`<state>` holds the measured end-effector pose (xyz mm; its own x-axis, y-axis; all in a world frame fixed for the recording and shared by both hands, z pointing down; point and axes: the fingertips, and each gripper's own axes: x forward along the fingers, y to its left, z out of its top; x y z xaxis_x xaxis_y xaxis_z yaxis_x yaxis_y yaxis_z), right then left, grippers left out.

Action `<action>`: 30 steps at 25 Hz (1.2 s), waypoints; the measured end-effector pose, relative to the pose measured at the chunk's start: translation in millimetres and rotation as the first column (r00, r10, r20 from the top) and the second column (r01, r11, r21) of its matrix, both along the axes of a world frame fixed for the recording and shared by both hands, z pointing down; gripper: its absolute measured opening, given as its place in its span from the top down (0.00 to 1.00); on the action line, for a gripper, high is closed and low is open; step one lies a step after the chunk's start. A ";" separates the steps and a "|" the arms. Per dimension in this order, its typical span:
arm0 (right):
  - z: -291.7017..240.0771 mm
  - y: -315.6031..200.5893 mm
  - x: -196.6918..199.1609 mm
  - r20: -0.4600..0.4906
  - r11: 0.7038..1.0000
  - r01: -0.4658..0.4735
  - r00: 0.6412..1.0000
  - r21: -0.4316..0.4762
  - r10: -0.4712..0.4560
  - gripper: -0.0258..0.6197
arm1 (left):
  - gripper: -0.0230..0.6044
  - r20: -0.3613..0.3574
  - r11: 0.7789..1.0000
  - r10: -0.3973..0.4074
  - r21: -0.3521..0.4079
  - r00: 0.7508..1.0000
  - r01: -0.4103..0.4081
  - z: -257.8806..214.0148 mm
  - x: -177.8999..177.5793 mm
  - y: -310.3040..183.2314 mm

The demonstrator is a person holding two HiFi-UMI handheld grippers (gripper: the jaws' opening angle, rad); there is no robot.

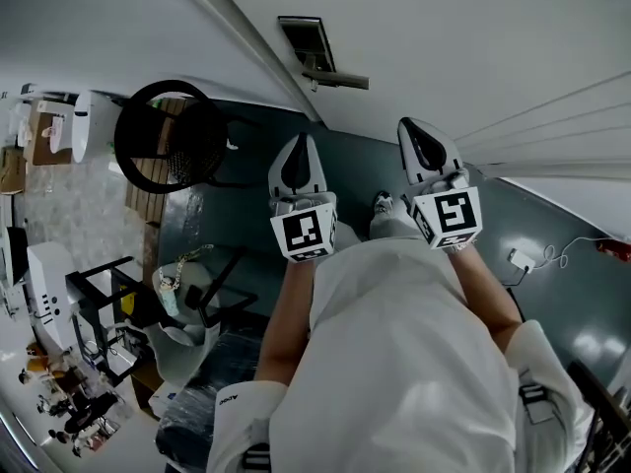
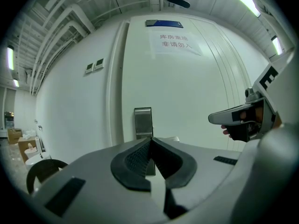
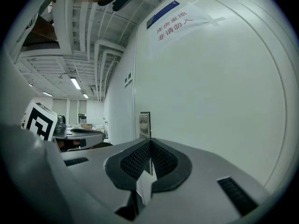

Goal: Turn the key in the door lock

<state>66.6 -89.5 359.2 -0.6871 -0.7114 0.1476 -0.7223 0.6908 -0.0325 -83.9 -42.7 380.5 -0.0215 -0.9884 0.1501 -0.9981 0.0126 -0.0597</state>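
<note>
A white door (image 2: pixel 187 92) carries a steel lock plate (image 2: pixel 143 122) and a paper sign (image 2: pixel 174 42). In the head view the lock plate (image 1: pixel 314 49) has a handle (image 1: pixel 335 79) below it. No key can be made out. My left gripper (image 2: pixel 151 140) points at the plate from some way off, its pads shut together with nothing between them. My right gripper (image 3: pixel 150 142) is likewise shut and empty, with the lock plate (image 3: pixel 145 124) just beyond its tip. In the head view the left gripper (image 1: pixel 299 151) and the right gripper (image 1: pixel 418 134) are held side by side in front of the door.
A round black chair (image 1: pixel 168 138) stands at the left by the wall. Shelves and boxes (image 1: pixel 59 304) crowd the left side. A white plug with its cable (image 1: pixel 527 259) lies on the dark floor at the right.
</note>
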 end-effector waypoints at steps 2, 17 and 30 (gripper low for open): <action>1.0 0.2 -0.9 -0.008 1.000 -0.002 1.000 -0.002 0.002 0.97 | 0.95 -0.006 1.000 0.010 -0.011 1.000 -0.010 6.4 0.0 -7.1; 24.1 1.0 -17.2 -0.113 0.977 -0.208 0.973 -0.049 0.202 0.97 | 0.81 -0.110 0.969 0.201 -0.122 0.973 -0.214 85.1 -24.8 -73.1; 23.9 12.5 -8.1 -0.168 0.959 -0.281 0.947 -0.026 0.273 0.97 | 0.80 -0.155 0.972 0.157 -0.152 0.975 -0.181 128.6 -24.8 -127.2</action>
<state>58.4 -77.0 383.1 -0.4284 -0.8592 0.2797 -0.8831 0.4636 0.0715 -108.7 -169.9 509.1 0.1768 -0.9373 0.3004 -0.9834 -0.1553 0.0943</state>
